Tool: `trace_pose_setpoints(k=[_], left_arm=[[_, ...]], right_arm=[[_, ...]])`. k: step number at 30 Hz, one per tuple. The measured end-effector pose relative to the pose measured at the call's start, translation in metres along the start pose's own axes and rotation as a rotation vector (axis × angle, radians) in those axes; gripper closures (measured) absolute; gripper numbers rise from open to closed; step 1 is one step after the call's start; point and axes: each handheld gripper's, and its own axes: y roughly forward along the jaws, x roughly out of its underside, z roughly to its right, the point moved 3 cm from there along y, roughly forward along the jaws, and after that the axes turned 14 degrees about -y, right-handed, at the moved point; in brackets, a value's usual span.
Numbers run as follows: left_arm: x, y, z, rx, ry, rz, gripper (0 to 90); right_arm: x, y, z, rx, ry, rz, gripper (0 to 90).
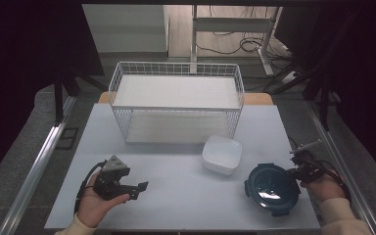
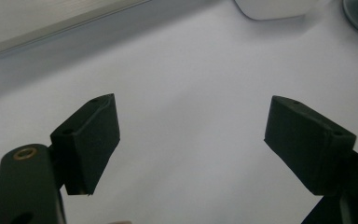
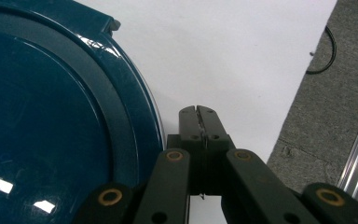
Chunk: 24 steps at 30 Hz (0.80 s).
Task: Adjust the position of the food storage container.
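A round dark blue lidded container [image 1: 272, 189] sits at the table's front right, and its glossy lid [image 3: 51, 116] spreads over the left of the right gripper view. My right gripper [image 1: 296, 170] rests just beyond its right rim. That right gripper [image 3: 199, 113] is shut, jaws pressed together with nothing between them, over bare table beside the lid. My left gripper [image 1: 137, 190], held in a hand at the front left, is open. In the left gripper view, the left gripper [image 2: 191, 135] has its jaws wide apart over bare white tabletop, holding nothing.
A white wire basket [image 1: 176, 100] stands at the back centre of the white table [image 1: 176, 196]. A white square bowl [image 1: 222, 154] lies in front of its right end; the bowl [image 2: 272, 7] shows ahead of the left gripper. Grey floor [image 3: 326, 116] and a rail run along the right table edge.
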Motion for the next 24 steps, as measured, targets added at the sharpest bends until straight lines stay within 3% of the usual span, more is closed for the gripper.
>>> trace_pose_setpoints(k=[5,6,18,22,24], left_arm=[[0.001,0.002,0.001,0.001,0.001,-0.005,17.6],[0.001,0.002,0.001,0.0,0.003,-0.007,17.6],[0.001,0.003,0.002,0.002,0.004,-0.01,17.6],[0.002,0.004,0.002,0.002,0.002,-0.014,17.6],[0.002,0.005,0.002,0.001,0.001,-0.015,17.6]], right_arm=[[-0.001,-0.001,-0.013,-0.015,-0.006,0.007,89.8],[-0.001,-0.001,-0.022,-0.018,-0.008,-0.002,89.8],[-0.004,-0.002,-0.052,-0.044,0.007,0.01,89.8],[-0.011,-0.001,-0.069,-0.037,-0.018,0.012,89.7],[-0.011,-0.001,-0.071,-0.036,-0.024,0.015,89.7]])
